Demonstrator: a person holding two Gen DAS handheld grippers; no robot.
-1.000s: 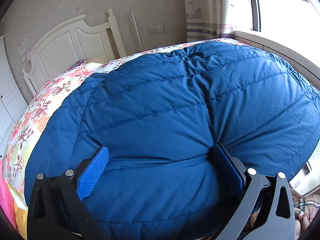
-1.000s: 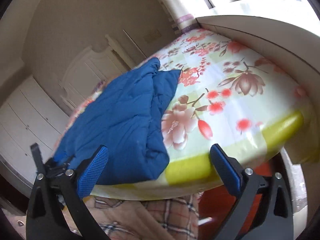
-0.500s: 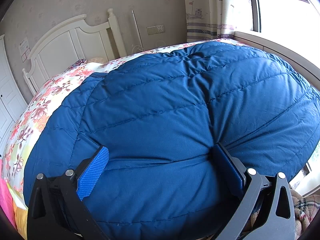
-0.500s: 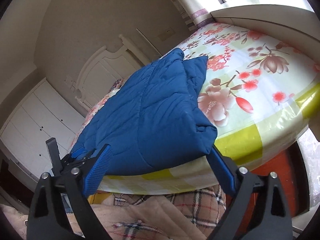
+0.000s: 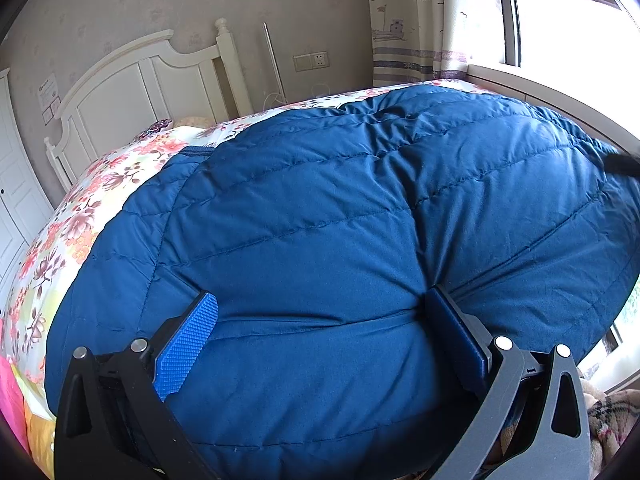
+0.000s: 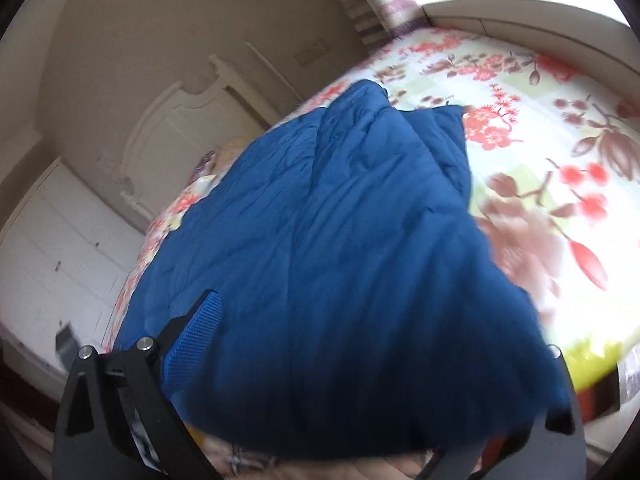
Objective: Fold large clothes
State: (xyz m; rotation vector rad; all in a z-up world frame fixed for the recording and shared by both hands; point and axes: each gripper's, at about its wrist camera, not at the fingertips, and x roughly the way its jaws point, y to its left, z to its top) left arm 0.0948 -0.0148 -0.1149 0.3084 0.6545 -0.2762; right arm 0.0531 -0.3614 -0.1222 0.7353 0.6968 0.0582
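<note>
A large blue quilted jacket (image 5: 340, 208) lies folded on the flowered bedspread (image 5: 80, 216). In the left wrist view its near hem bulges between the two spread fingers of my left gripper (image 5: 320, 308), which is open. The right wrist view shows the same jacket (image 6: 340, 240) from the bed's near right corner. My right gripper (image 6: 320, 308) is open and pushed up against the jacket's near corner. Its blue left pad (image 6: 196, 332) shows, while the right finger is hidden behind the cloth. This view is motion-blurred.
A white headboard (image 5: 132, 92) and a wall socket (image 5: 312, 62) stand beyond the bed. A window sill (image 5: 540, 88) and a curtain (image 5: 416, 20) run along the right. White wardrobe doors (image 6: 52, 248) are at the left. A plaid blanket (image 5: 608, 420) lies below the bed edge.
My right gripper has swung left and closer, so the jacket's corner now fills the space between its fingers. The left gripper has stayed where it was on the hem.
</note>
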